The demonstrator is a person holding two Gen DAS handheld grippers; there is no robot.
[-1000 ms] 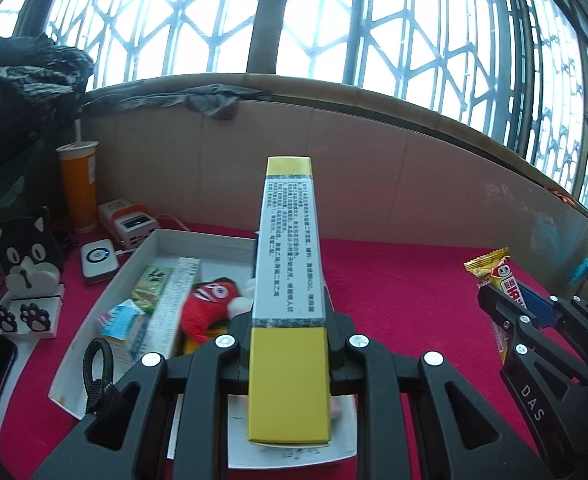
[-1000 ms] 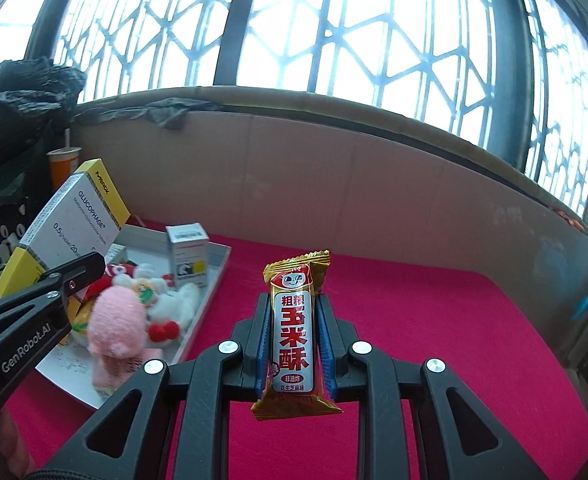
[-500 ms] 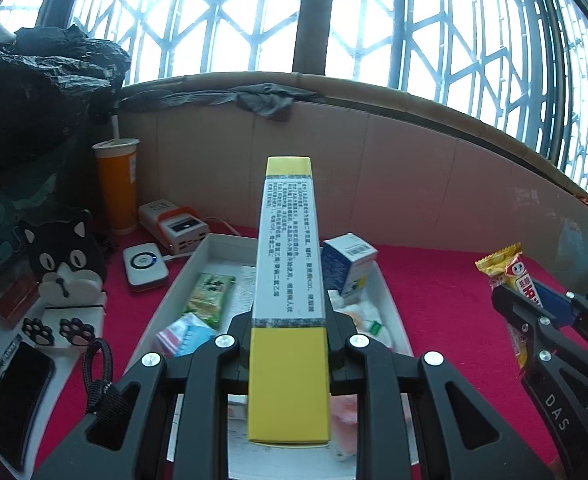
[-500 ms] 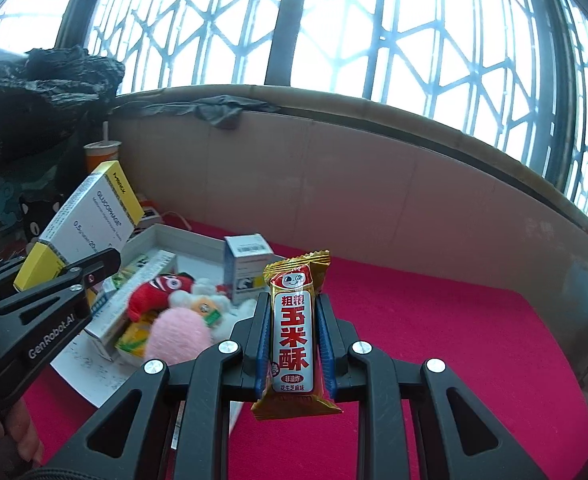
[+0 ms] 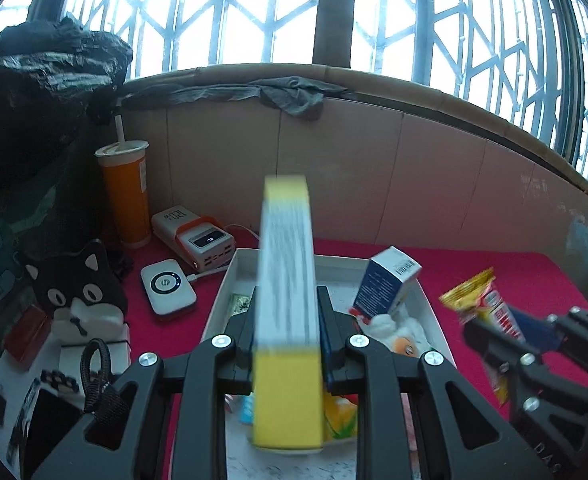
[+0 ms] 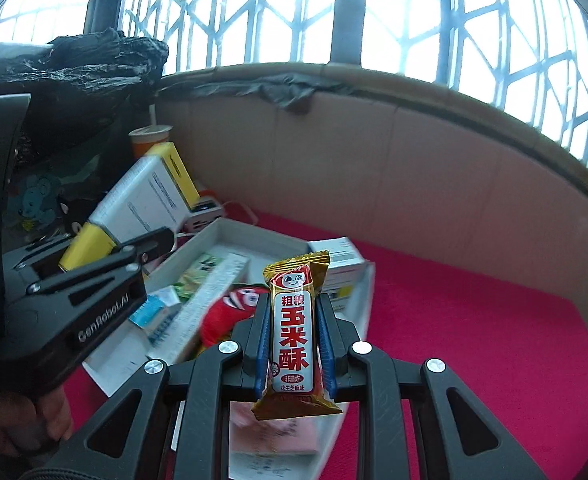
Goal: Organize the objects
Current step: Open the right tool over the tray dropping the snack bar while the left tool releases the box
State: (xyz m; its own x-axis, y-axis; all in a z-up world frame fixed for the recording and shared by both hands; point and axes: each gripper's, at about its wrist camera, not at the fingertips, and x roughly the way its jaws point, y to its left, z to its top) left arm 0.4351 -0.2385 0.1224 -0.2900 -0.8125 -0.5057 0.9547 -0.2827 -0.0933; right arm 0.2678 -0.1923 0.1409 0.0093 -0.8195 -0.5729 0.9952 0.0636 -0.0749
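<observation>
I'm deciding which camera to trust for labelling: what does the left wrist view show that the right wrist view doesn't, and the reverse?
Only the left wrist view: the white HP device, the whole cat-shaped stand and the boxy power bank's display.
Only the right wrist view: the snack bar's printed front, the red plush, a hand.
Both: the white tray, the yellow and white box, the small blue and white box, the orange cup.

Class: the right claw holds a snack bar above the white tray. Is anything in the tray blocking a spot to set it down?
Partly. The snack bar in the right claw hangs over a crowded white tray: a red plush and a small blue box fill the space.
</observation>
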